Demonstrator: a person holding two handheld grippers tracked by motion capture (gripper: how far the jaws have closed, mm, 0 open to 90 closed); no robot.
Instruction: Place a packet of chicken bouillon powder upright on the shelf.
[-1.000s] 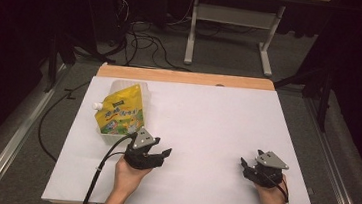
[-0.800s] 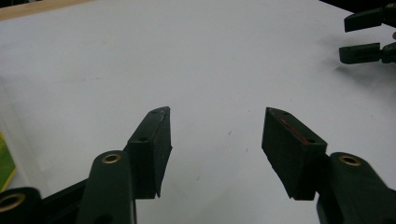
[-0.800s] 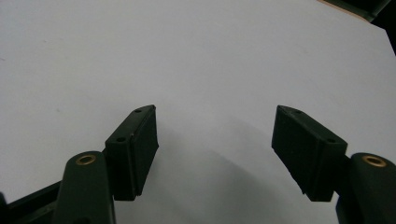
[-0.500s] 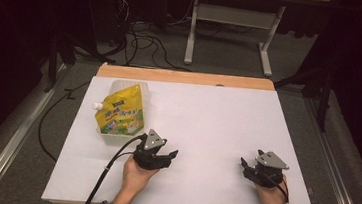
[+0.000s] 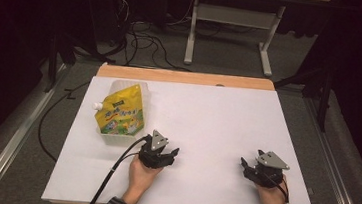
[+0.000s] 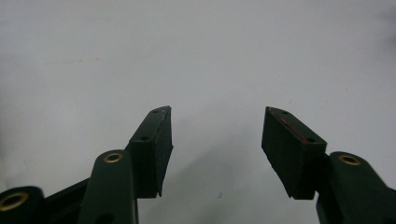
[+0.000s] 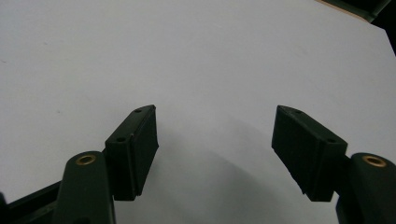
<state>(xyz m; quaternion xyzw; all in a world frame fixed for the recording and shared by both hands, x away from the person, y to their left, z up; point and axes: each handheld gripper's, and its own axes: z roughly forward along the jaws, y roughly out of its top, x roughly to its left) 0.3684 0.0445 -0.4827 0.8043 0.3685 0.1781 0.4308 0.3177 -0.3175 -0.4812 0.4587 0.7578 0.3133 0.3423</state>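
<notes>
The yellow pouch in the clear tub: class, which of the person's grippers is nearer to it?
Left. The left gripper sits just right of the yellow pouch and nearer the person; the right gripper is far across the table.

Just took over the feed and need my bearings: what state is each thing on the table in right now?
Left gripper: open, nothing between the jaws, over bare white table.
Right gripper: open, nothing between the jaws, over bare white table.
Yellow spouted pouch: lying in the container, white cap on, spout pointing to the table's left edge.
Clear plastic container: upright near the table's left side, holding the pouch.
White table: bare apart from the container.
</notes>
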